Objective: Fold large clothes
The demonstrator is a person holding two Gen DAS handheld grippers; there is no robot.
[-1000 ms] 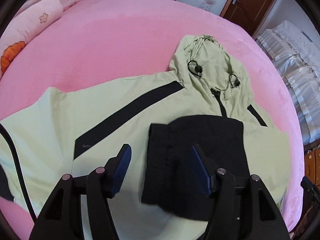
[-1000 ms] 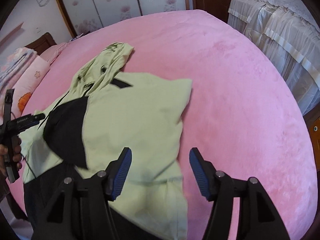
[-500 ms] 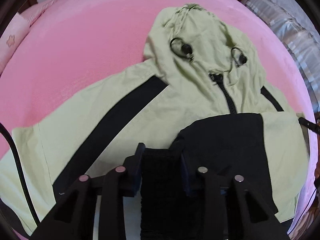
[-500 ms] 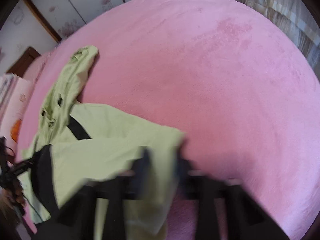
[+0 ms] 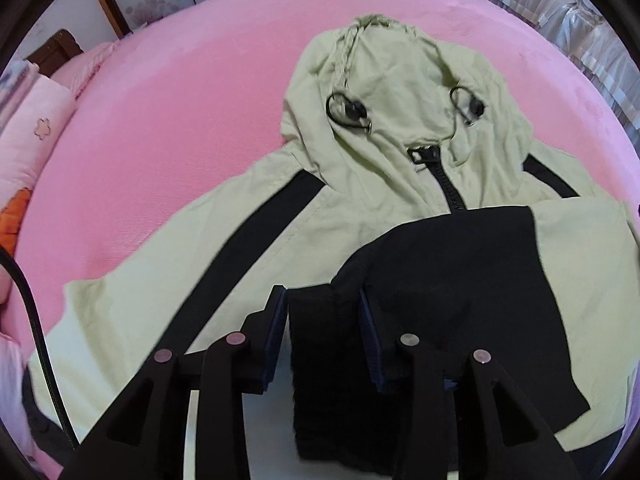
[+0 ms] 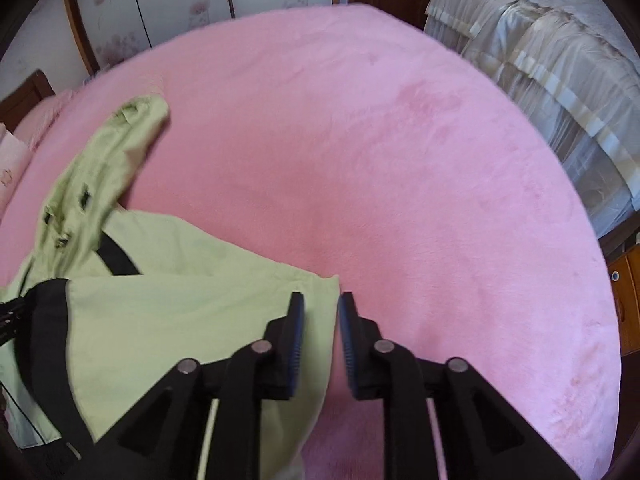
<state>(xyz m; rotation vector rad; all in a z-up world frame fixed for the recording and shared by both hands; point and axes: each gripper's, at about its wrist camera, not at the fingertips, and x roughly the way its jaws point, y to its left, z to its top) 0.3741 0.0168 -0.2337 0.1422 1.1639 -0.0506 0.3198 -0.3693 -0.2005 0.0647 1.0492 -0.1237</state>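
Lying across the pink bed [image 5: 168, 120] is a green jacket [image 5: 168, 304], hood [image 5: 400, 92] toward 12 o'clock. The left hand-held gripper [image 5: 324, 320] is clamping a black cuff [image 5: 326, 360], its jaws having just eased wider. The right hand-held gripper [image 6: 320, 320] is straddling the jacket's edge at 6 o'clock, jaws just reopening, pads not visibly pressing it.

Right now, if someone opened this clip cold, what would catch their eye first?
The pale green hooded jacket with black stripes, spread across the pink bed, hood at the far end. Next, the left gripper closed around the black cuff of a sleeve folded over the chest. In the right wrist view, the right gripper straddles the jacket's green edge, its jaws having just reopened slightly.
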